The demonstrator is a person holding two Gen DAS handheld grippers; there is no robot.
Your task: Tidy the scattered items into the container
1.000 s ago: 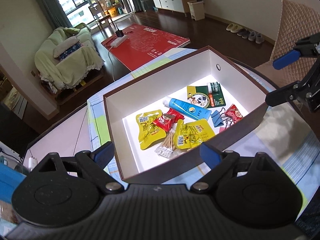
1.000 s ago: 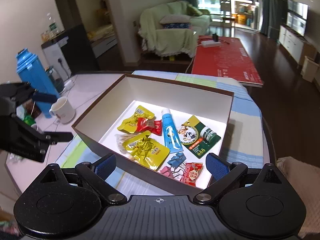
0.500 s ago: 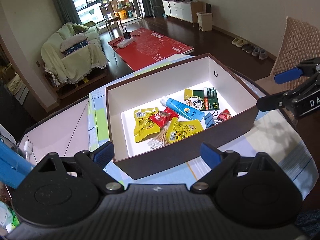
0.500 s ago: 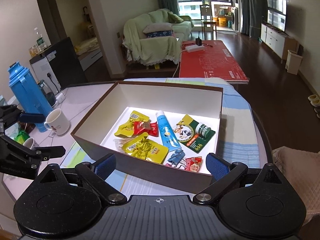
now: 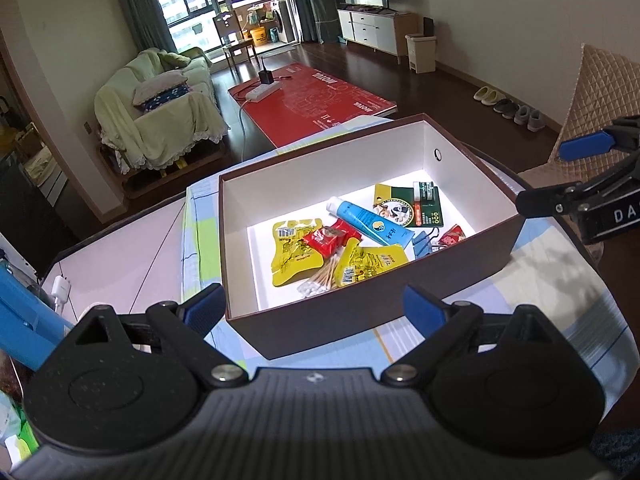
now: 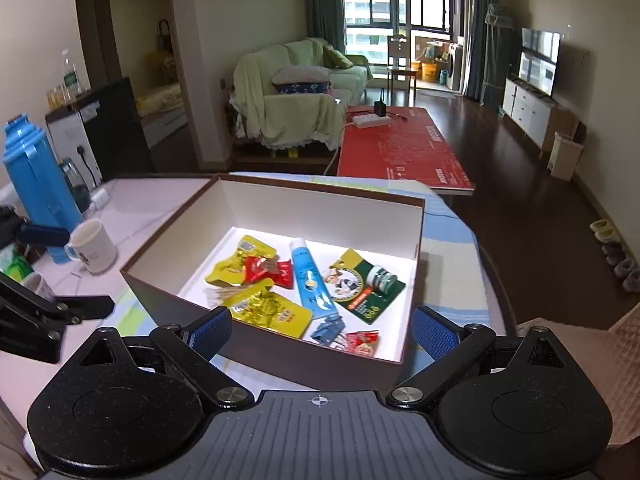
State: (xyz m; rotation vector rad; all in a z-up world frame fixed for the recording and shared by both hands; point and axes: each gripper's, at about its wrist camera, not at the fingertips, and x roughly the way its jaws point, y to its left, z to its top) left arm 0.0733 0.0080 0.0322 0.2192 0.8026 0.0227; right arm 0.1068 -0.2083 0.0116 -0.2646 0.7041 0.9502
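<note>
Resting on the striped cloth [image 5: 532, 280] over the desk [image 6: 132, 216], the brown box [image 5: 360, 312] holds the gathered items: a blue tube [image 6: 310, 280], yellow snack packets [image 5: 294, 250], cotton swabs [image 5: 320, 280], a green card [image 6: 360, 288] (a small jar on it). Both the left gripper [image 5: 312, 308] and the right gripper [image 6: 320, 328] hover near the box's near wall, fingers spread and empty.

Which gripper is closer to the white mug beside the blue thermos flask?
Left. The left gripper hangs just beside the white mug, near the blue thermos flask. The right gripper is across the brown box, by its opposite side.
</note>
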